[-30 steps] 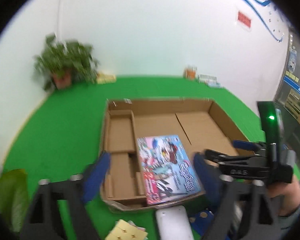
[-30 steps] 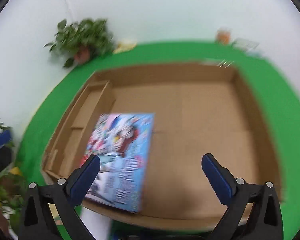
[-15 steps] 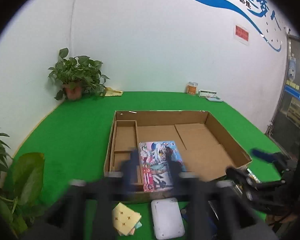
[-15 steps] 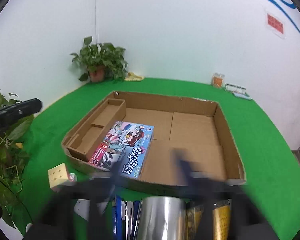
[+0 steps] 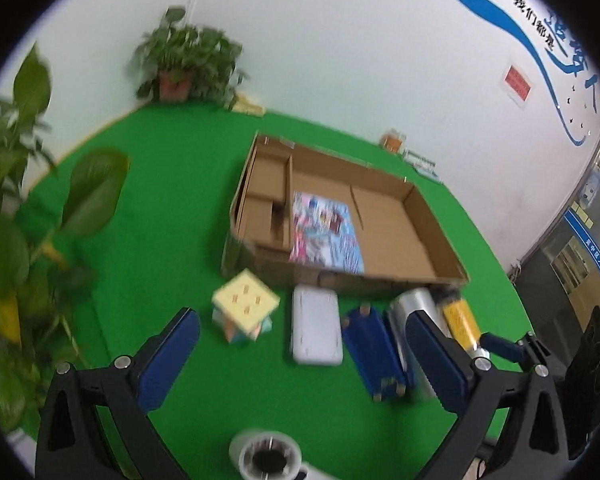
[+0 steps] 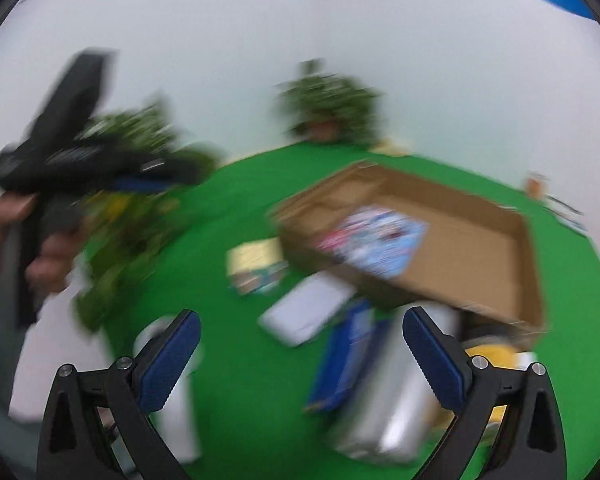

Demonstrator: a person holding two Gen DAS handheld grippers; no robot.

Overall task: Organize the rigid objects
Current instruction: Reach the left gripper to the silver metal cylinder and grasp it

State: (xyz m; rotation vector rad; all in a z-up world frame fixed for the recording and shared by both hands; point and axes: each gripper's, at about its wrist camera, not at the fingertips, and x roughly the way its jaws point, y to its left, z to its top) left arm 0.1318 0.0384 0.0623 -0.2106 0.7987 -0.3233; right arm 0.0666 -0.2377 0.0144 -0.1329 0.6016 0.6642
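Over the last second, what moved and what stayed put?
Both tongs pulled back from over the cardboard box to the items lying in front of it; the left tongs and right tongs are open and empty, as before. The picture book stays in the box; the cube and white case lie unmoved.

The surface is covered in green cloth that looks fuzzy and dull. The box is plain brown cardboard, not shiny. The book inside it has a smooth, glossy paper cover. The white case looks like smooth plastic. The can is shiny silver metal. The cube looks like smooth plastic with a pale yellow top. The left gripper has dull black plastic arms and blue pads with a bumpy rubber look.
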